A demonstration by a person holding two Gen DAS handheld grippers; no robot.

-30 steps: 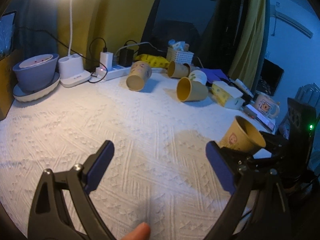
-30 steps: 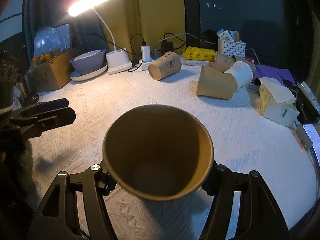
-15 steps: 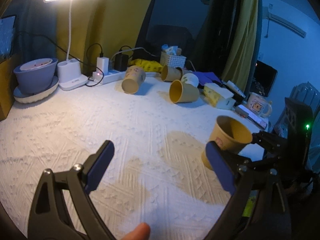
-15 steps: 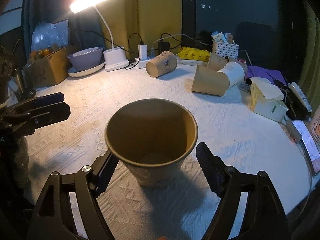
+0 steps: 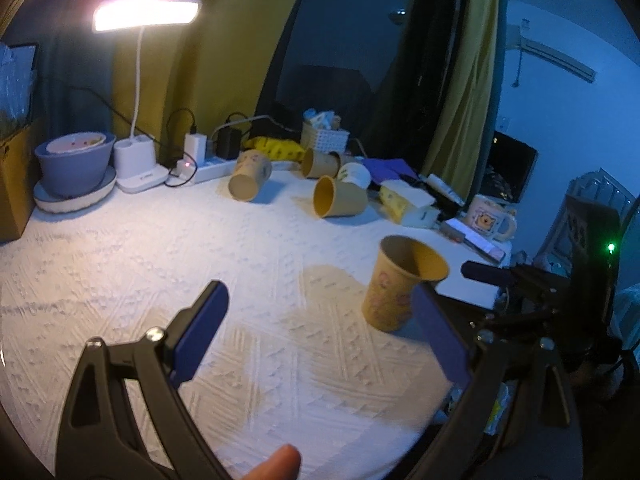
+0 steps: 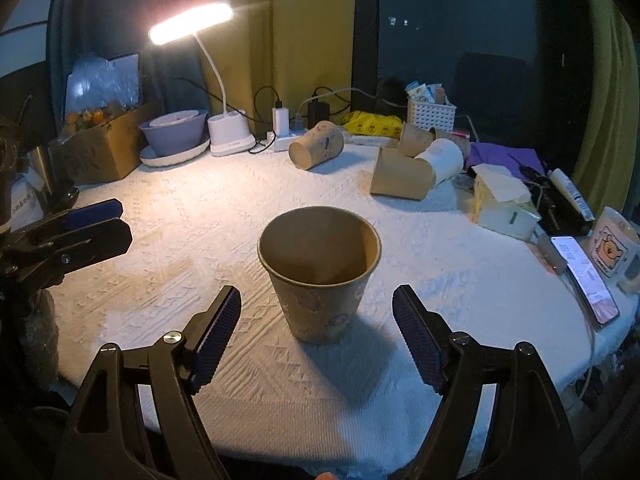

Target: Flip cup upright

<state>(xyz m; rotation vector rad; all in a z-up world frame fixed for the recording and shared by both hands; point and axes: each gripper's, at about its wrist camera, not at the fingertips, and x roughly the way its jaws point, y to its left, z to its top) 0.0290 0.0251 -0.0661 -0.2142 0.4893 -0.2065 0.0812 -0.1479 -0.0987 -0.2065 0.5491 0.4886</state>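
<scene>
The landmark for this report is the paper cup, which stands upright, mouth up, on the white textured cloth of the tabletop near its front edge. Well to the left of the cup, the left gripper hangs above bare cloth with its jaws apart and nothing between them; it appears to be idle, kept out of the way. Directly in front of the cup, the right gripper has its jaws spread wide, one on each side of the cup and clear of its wall; the cup carries its own weight, so the flip is judged complete and the release made. Behind the cup, from left to right, stand a cardboard box, a grey bowl on a plate, a lit desk lamp beside a power strip, and several paper cups lying on their sides, presumably awaiting the same treatment. To the right of the cup are a tissue pack, a phone face up, and a mug bearing a cartoon bear. The cup shows faint cartoon prints; no lettering anywhere is legible.
</scene>
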